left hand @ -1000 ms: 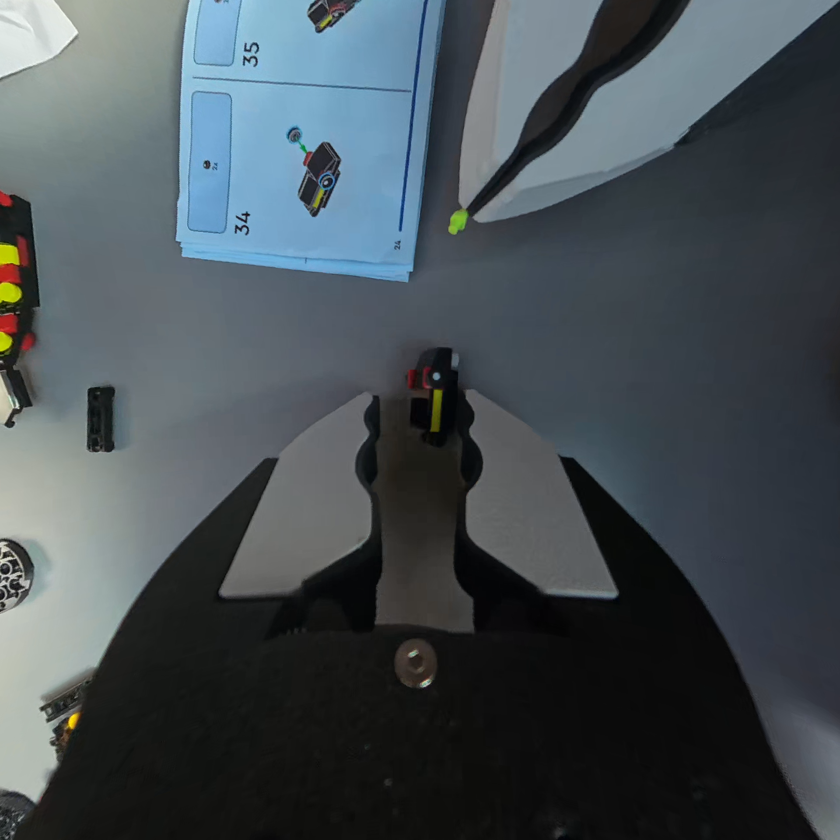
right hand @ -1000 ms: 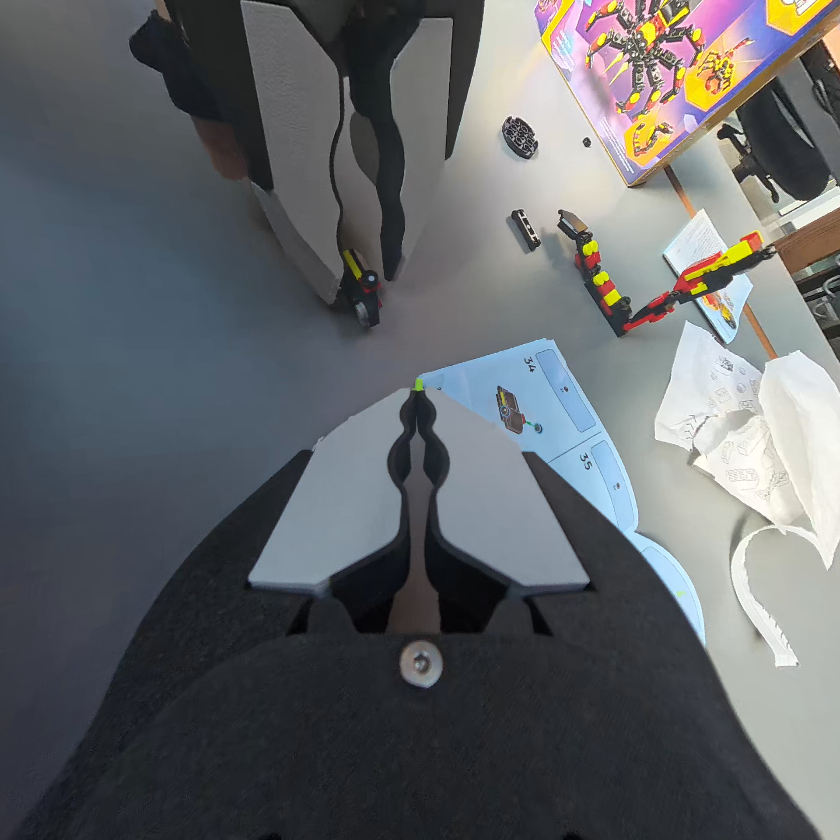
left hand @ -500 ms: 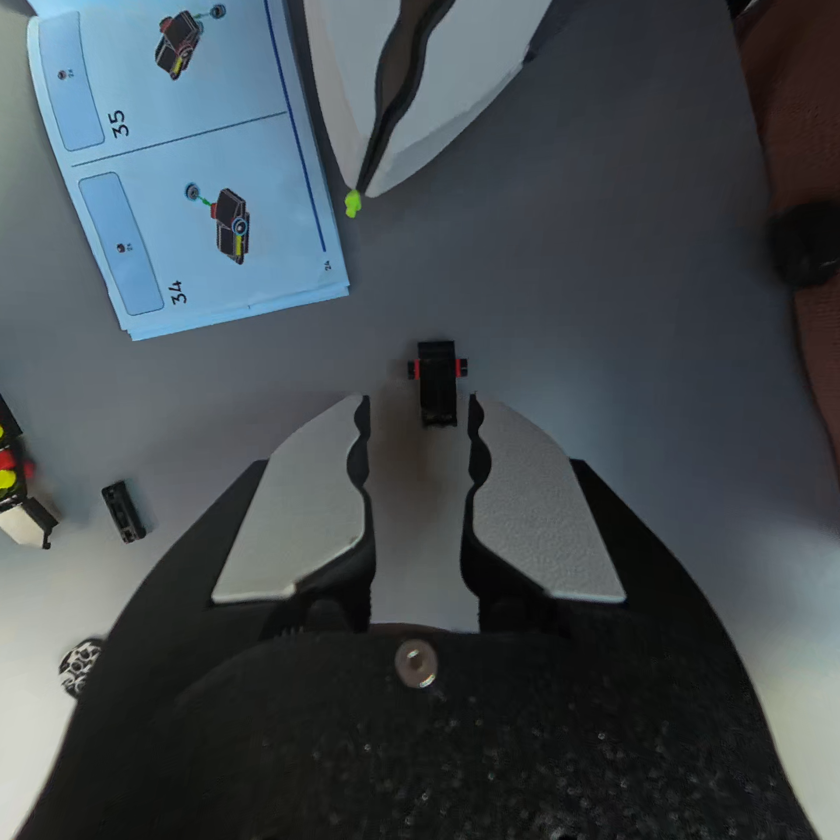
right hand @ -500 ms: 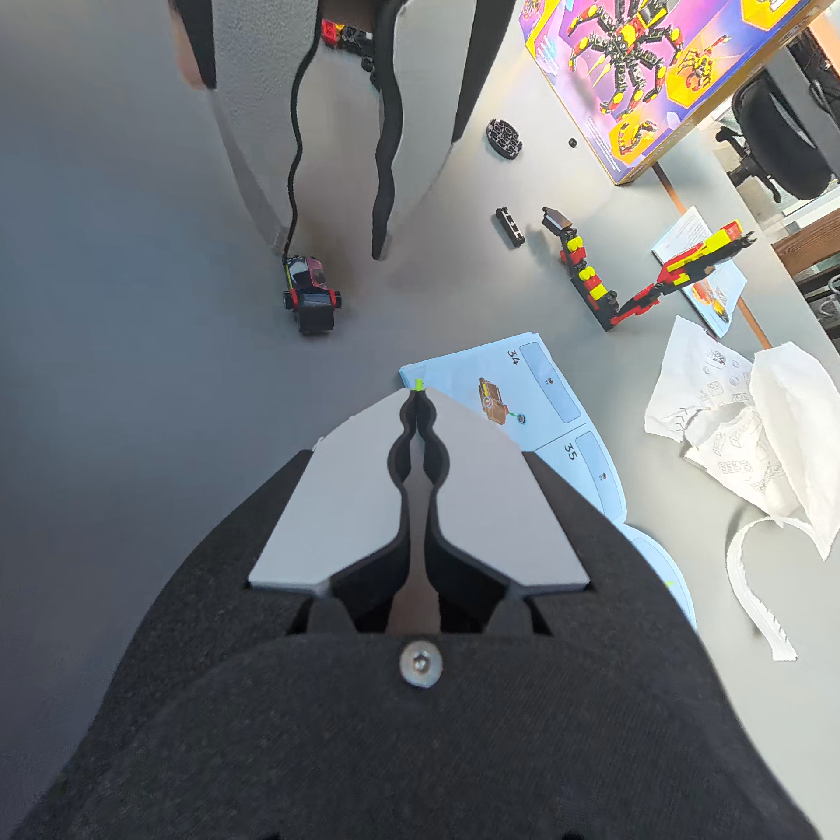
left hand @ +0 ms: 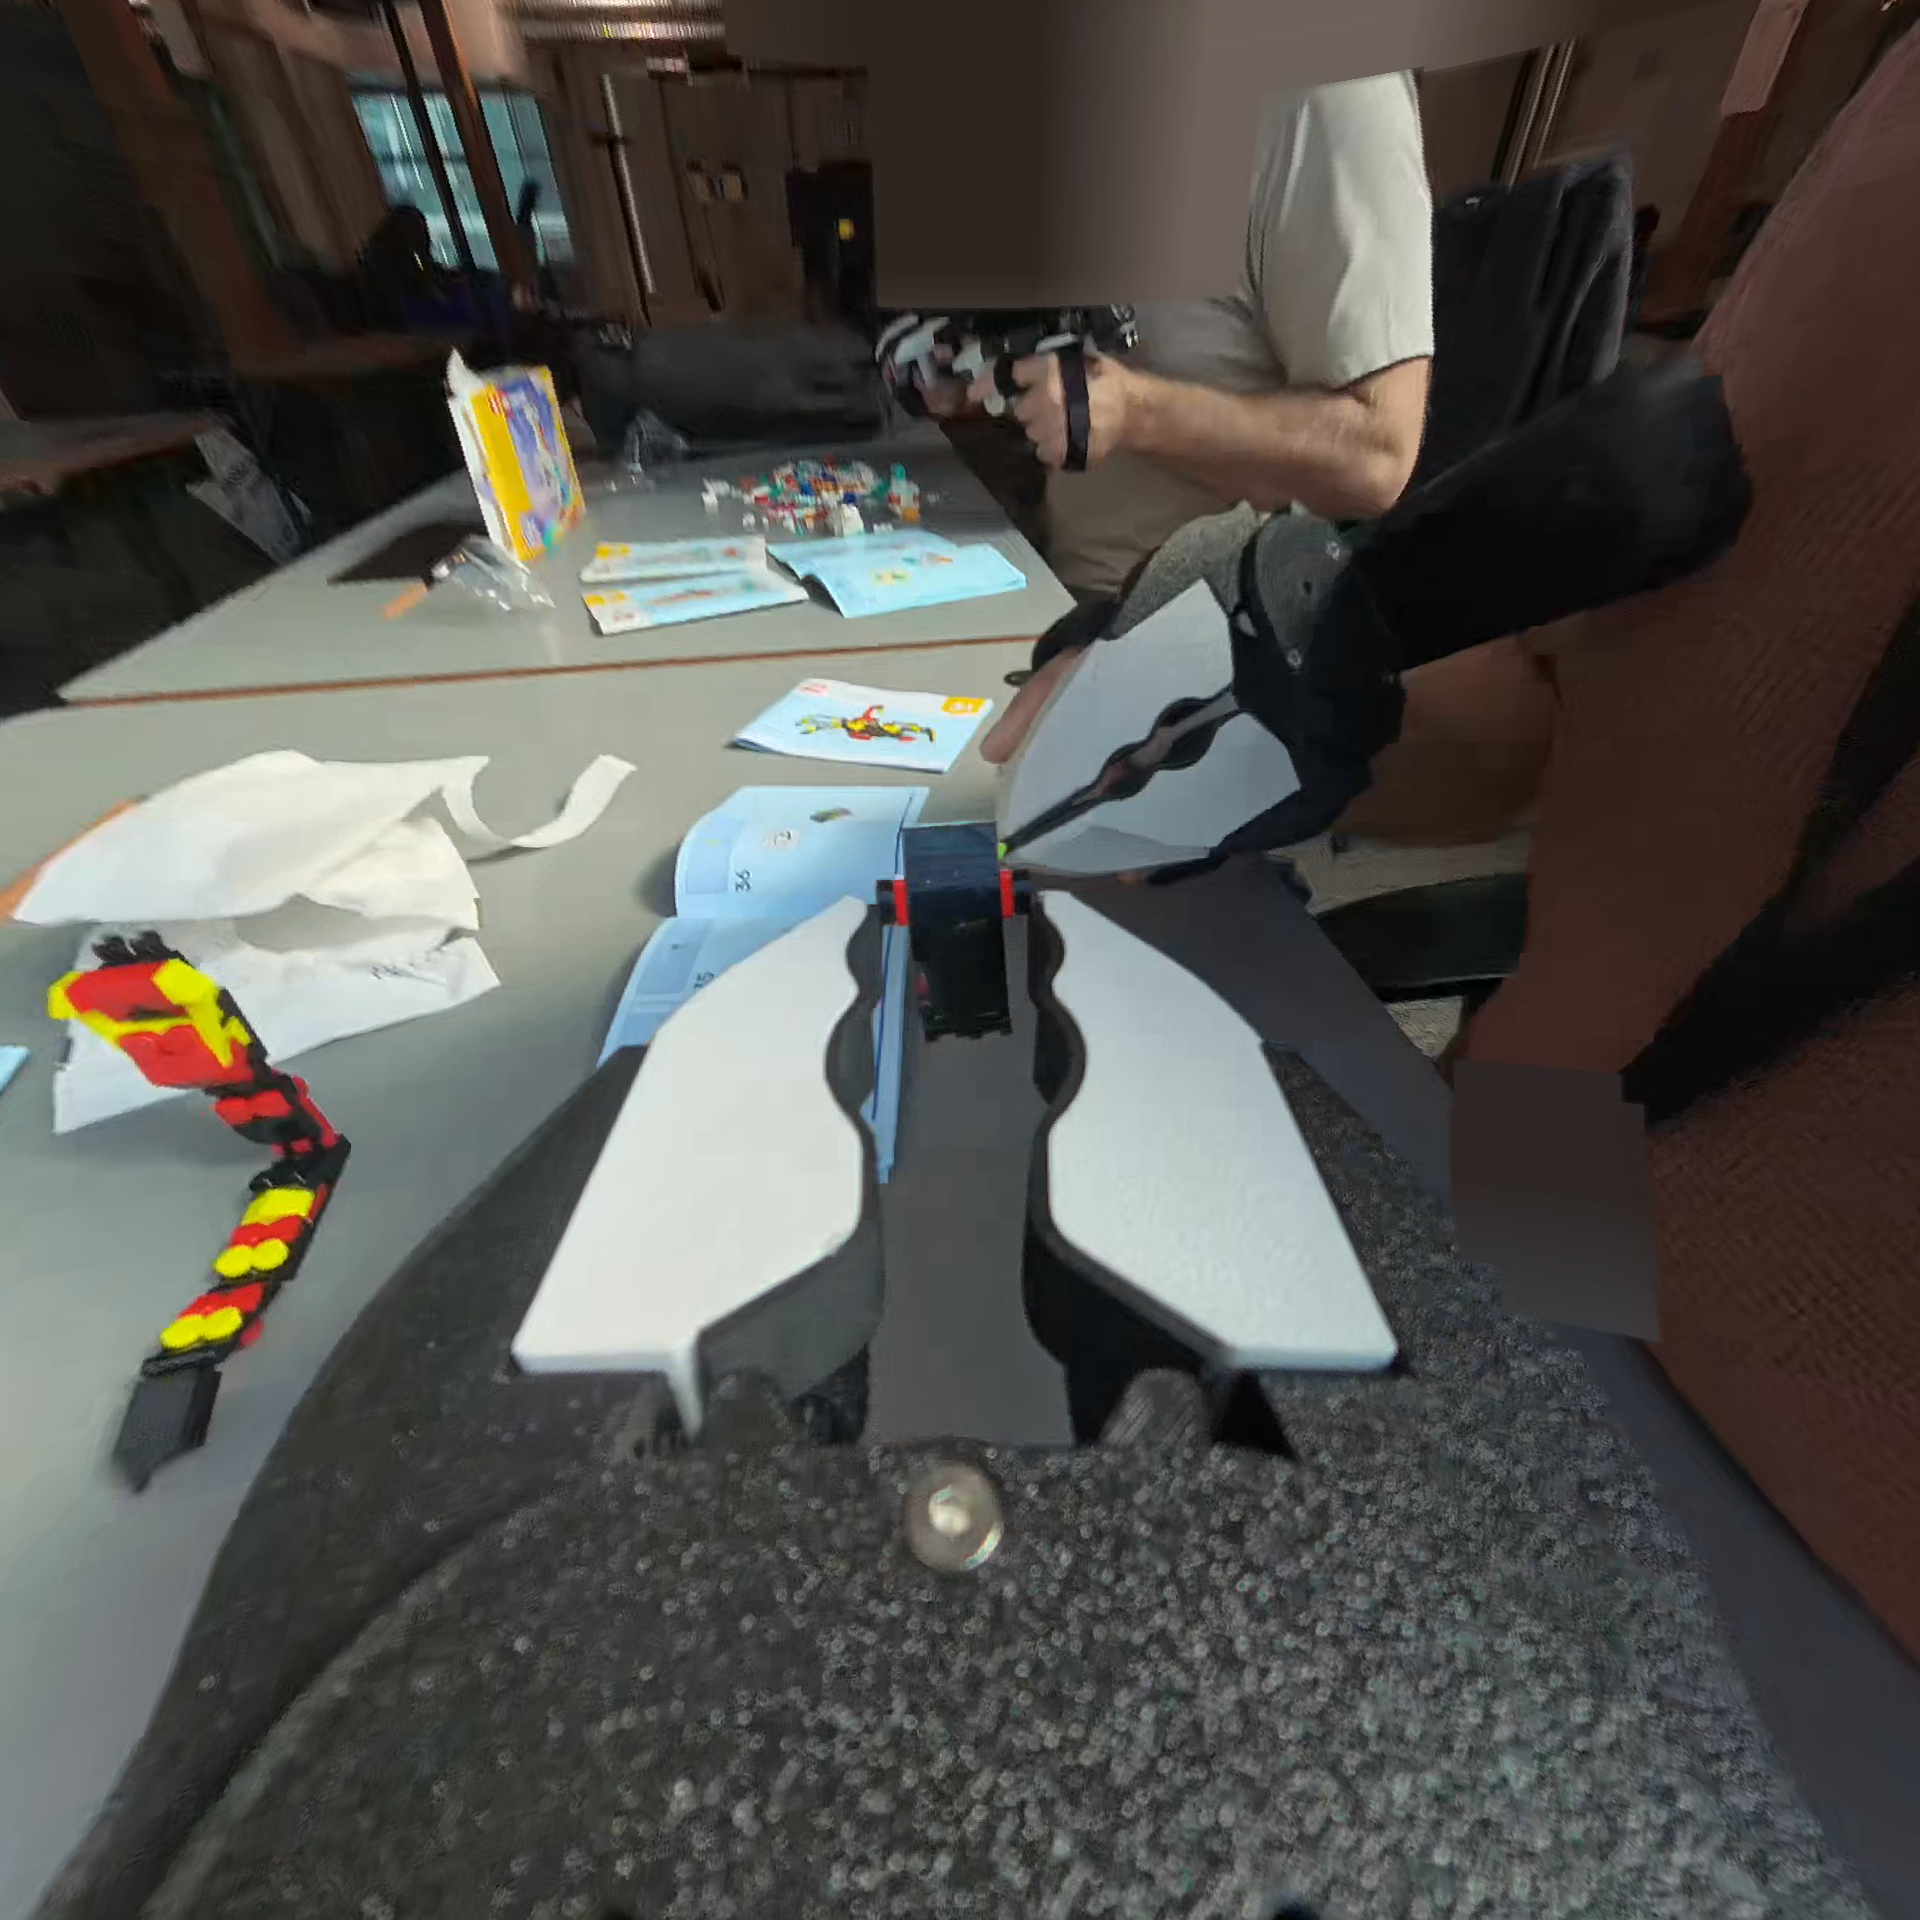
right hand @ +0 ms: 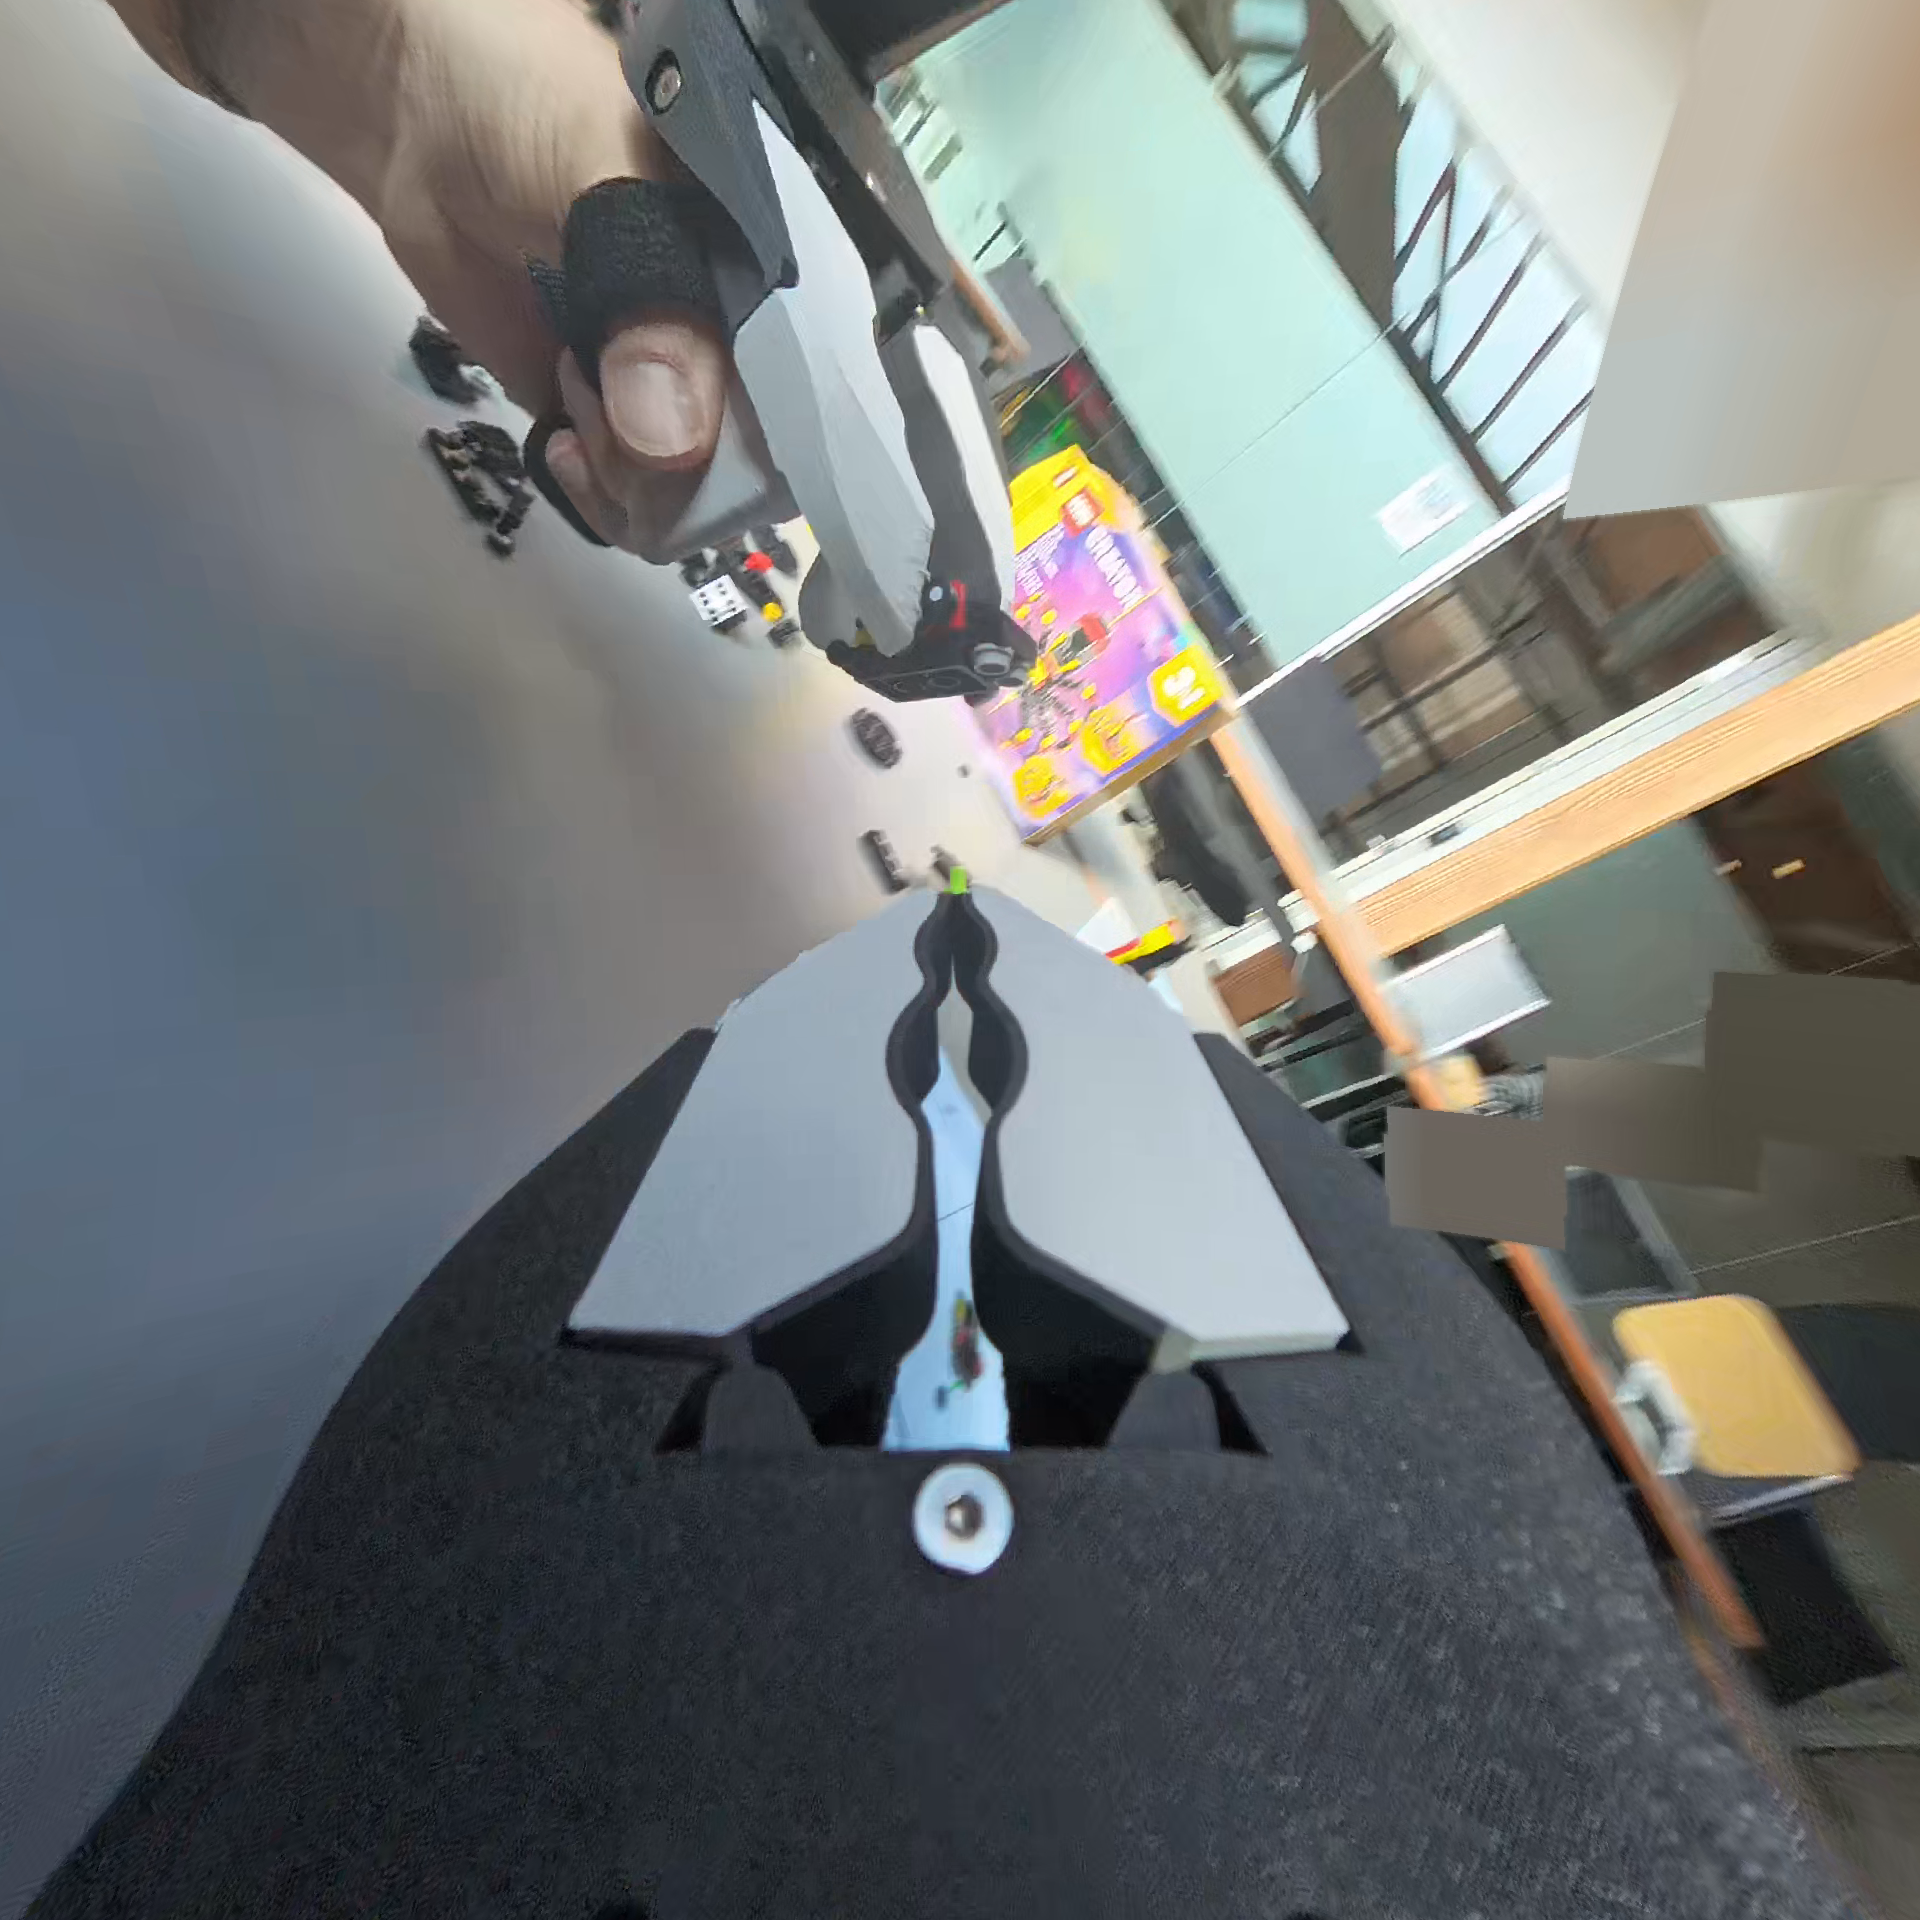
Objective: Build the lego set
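Note:
My left gripper point(left hand: 951, 914) is shut on a small black lego assembly point(left hand: 961, 956) with red pins on both sides and holds it above the grey table. My right gripper point(left hand: 1023, 844) comes in from the right. It is shut on a tiny lime-green piece point(left hand: 1002, 849), whose tip is at the assembly's upper right corner. In the right wrist view the green piece point(right hand: 957, 881) sticks out of my shut right gripper point(right hand: 954, 902). The left gripper point(right hand: 914, 613) shows farther off there, holding the black assembly point(right hand: 935, 665).
An open blue instruction booklet point(left hand: 779, 862) lies under the grippers, a second booklet point(left hand: 862, 722) behind it. A red, yellow and black leg build point(left hand: 218, 1132) and white paper bags point(left hand: 281, 862) lie left. A purple box point(right hand: 1101, 686) and loose pieces point(right hand: 478, 468) lie beyond. A person point(left hand: 1195, 416) works at the far table.
My left gripper has closed on the black assembly, lifted it off the table and tilted up. My right gripper has brought the green piece up to the assembly.

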Tool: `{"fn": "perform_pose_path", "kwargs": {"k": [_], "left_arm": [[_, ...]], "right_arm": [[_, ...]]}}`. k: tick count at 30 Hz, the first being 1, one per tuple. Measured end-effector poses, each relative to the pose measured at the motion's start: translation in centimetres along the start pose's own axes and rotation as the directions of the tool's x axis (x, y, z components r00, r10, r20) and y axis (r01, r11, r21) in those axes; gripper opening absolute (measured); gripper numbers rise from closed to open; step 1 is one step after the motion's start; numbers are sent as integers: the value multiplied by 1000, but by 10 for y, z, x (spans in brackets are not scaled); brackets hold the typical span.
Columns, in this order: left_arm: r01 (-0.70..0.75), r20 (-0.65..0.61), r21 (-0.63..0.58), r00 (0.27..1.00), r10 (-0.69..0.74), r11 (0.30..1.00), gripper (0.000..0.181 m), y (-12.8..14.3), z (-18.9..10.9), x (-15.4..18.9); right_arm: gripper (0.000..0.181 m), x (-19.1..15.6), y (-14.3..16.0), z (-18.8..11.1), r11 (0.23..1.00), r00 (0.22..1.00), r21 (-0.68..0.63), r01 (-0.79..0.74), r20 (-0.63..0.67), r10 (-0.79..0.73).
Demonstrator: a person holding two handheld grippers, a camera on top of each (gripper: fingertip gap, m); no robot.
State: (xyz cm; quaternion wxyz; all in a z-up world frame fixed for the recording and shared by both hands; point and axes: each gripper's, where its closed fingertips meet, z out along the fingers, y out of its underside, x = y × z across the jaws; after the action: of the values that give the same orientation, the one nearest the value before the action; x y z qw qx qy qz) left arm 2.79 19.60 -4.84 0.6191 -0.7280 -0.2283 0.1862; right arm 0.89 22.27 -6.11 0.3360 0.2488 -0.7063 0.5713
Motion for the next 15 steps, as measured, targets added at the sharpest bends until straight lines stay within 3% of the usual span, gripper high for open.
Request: {"fn": "perform_pose_path", "kwargs": {"k": [1, 2, 4, 7, 11, 13, 15], "left_arm": [[-63, 34, 76, 998, 60, 995, 27, -10, -5, 1], [-122, 68, 110, 991, 115, 986, 27, -15, -7, 3], [-207, 102, 136, 976, 194, 969, 27, -20, -8, 7], [-170, 86, 142, 984, 158, 975, 27, -23, -2, 8], [136, 121, 241, 978, -169, 961, 27, -37, 0, -8], [320, 101, 315, 925, -367, 894, 27, -41, 0, -14], [493, -1, 397, 844, -536, 775, 27, -48, 0, -12]], "right_arm": [[0, 5, -9, -4, 991, 989, 37, 126, -79, -122], [0, 7, -17, -6, 970, 964, 52, 237, -139, -228], [0, 13, -24, -7, 949, 938, 67, 309, -188, -292], [0, 27, -33, -8, 915, 897, 96, 393, -257, -358], [0, 36, -39, -1, 864, 838, 61, 500, -287, -465], [0, 42, -38, 4, 827, 792, 21, 561, -303, -530], [0, 47, -34, 11, 799, 760, -21, 601, -295, -579]]}}
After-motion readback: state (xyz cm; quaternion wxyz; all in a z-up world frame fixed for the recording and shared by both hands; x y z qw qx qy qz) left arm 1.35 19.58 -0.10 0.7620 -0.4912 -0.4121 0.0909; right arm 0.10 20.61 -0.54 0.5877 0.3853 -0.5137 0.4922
